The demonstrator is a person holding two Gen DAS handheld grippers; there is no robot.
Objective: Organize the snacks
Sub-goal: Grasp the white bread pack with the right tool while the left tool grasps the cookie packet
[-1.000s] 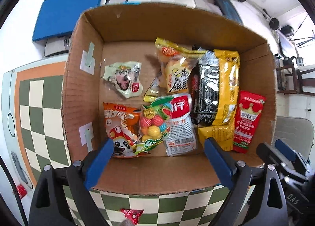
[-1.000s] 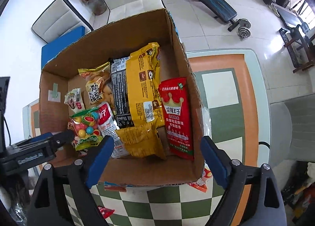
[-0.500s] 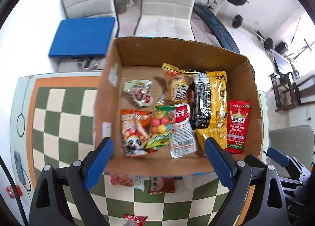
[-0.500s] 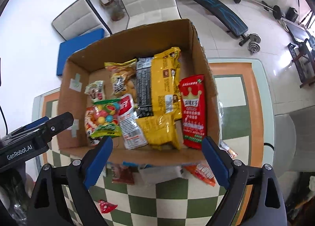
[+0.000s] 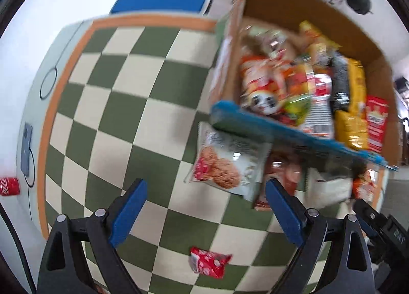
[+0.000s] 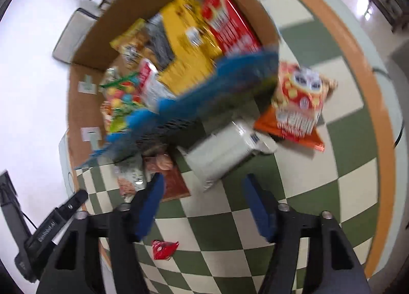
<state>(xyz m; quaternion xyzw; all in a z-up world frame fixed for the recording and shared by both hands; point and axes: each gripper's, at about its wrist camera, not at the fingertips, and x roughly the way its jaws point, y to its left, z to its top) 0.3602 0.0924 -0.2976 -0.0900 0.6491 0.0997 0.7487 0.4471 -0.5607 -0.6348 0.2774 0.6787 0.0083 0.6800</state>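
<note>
Left wrist view: the left hand-held gripper (image 5: pixel 205 213) gapes wide over the checkered bench (image 5: pixel 122 104). The right hand-held gripper (image 6: pixel 203 195), jaws just narrowed, grips nothing (white packet (image 6: pixel 222 152) just ahead). Snacks fill the cardboard box (image 5: pixel 301 10).

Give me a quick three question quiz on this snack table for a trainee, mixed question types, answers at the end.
1. True or false: the cardboard box is empty.
2. Multiple choice: the small red packet lies A) in the box, B) on the checkered table, C) between the left gripper's jaws.
3. Fill in: the pack with cookies pictured on it lies ___ the box.

Key: 1 false, it holds many snack packs; 2 B; 3 outside, on the table by the box's near wall.
</note>
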